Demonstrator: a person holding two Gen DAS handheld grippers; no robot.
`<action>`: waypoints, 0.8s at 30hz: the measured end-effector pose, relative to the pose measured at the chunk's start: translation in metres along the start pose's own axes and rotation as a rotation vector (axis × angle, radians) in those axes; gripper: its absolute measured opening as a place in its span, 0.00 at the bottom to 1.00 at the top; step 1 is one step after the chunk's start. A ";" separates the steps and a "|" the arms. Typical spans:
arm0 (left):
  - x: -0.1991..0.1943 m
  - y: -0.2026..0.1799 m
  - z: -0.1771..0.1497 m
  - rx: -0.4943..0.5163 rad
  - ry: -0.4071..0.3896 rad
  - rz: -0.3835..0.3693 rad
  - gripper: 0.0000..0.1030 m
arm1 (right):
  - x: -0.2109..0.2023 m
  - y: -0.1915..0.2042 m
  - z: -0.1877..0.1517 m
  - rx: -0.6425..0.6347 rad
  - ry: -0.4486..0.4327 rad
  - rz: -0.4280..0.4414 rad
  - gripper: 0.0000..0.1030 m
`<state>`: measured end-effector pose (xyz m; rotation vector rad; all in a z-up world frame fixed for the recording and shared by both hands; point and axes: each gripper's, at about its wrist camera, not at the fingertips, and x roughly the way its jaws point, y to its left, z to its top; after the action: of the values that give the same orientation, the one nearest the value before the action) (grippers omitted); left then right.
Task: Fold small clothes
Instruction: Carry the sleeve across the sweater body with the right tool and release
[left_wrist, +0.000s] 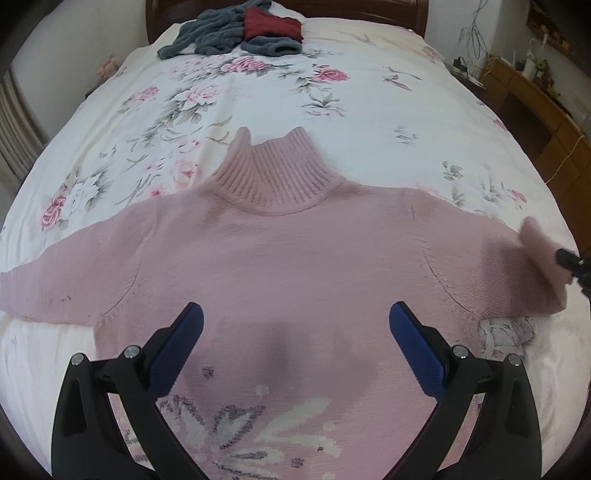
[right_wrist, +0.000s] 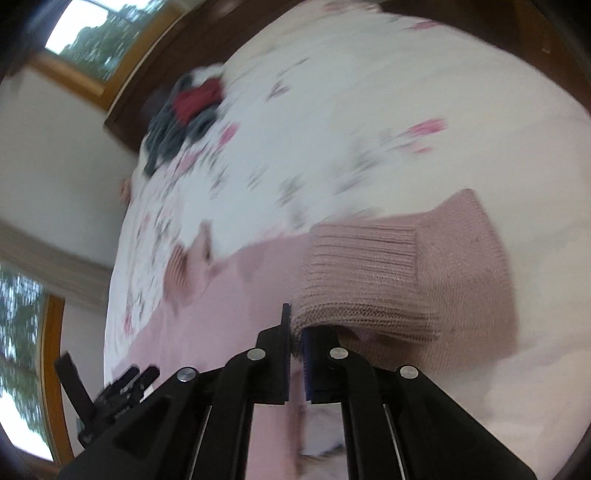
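Observation:
A pink turtleneck sweater (left_wrist: 288, 251) lies spread flat on the floral bedsheet (left_wrist: 258, 96), collar away from me, with a white flower pattern knitted low on its chest. My left gripper (left_wrist: 295, 325) hovers open over the chest, blue pads wide apart and nothing between them. The sweater's right sleeve is lifted at its ribbed cuff (right_wrist: 362, 258); my right gripper (right_wrist: 295, 332) is shut on that cuff edge. In the left wrist view the right gripper (left_wrist: 570, 262) shows as a dark tip at the far right by the raised sleeve end.
A heap of grey and dark red clothes (left_wrist: 236, 29) lies near the wooden headboard (left_wrist: 155, 18). A wooden cabinet (left_wrist: 535, 107) with small items stands right of the bed. Windows (right_wrist: 99, 33) and a wall lie to the left in the blurred right wrist view.

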<state>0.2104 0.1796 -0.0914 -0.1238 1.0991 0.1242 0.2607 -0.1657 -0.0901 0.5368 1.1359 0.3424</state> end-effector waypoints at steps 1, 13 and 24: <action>0.001 0.003 0.000 -0.005 0.001 -0.002 0.97 | 0.007 0.008 -0.002 -0.012 0.011 0.003 0.05; 0.015 0.006 0.002 -0.041 0.053 -0.041 0.97 | 0.099 0.046 -0.064 -0.140 0.237 -0.047 0.18; 0.056 -0.066 0.003 -0.007 0.191 -0.251 0.95 | 0.015 -0.021 -0.091 -0.139 0.180 -0.085 0.24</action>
<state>0.2486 0.1173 -0.1376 -0.2833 1.2638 -0.1111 0.1829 -0.1547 -0.1419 0.3397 1.2943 0.3989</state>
